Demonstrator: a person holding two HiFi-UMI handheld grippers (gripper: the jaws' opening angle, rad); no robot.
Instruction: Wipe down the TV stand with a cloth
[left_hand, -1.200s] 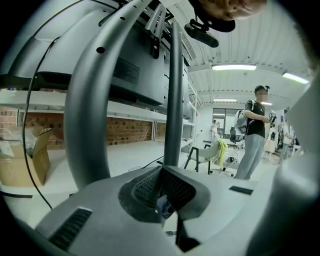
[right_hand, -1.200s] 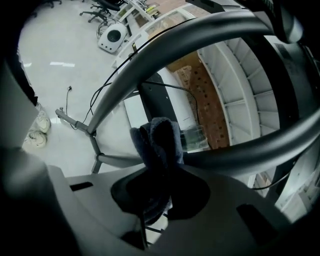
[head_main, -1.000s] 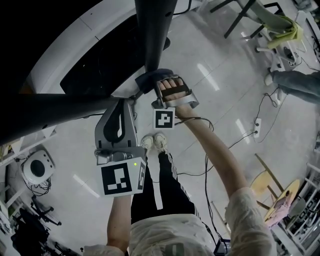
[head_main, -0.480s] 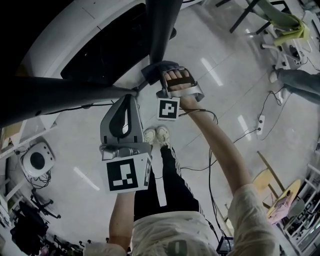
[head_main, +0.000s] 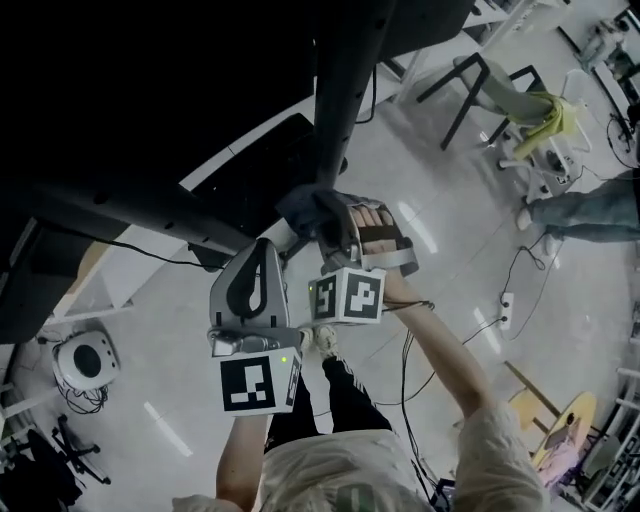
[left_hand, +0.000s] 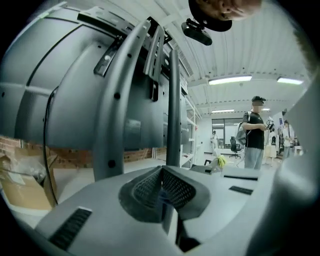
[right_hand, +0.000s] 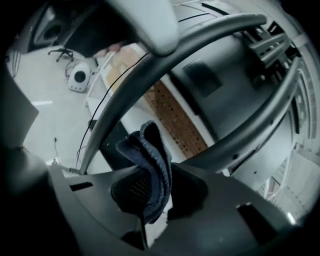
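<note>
The TV stand (head_main: 345, 90) is a frame of dark grey tubes, with an upright post in the middle of the head view and a slanted bar (head_main: 130, 205) to the left. My right gripper (head_main: 322, 228) is shut on a dark blue cloth (head_main: 303, 210) that lies against the foot of the post. In the right gripper view the cloth (right_hand: 151, 162) bunches up from between the pads, in front of a curved tube (right_hand: 150, 75). My left gripper (head_main: 266, 246) sits just left of it, shut with nothing held; its pads (left_hand: 172, 187) meet in front of the posts (left_hand: 173, 100).
The TV's grey back (left_hand: 50, 80) fills the left of the left gripper view. A person (left_hand: 255, 132) stands far off. On the floor are a chair with a yellow-green cloth (head_main: 535, 105), a power strip (head_main: 505, 300), cables, a round white device (head_main: 80, 360) and someone's legs (head_main: 590, 205).
The head view has swung so that more of the stand fills the top. The right gripper has turned, its marker cube now showing two faces, with the cloth still against the post.
</note>
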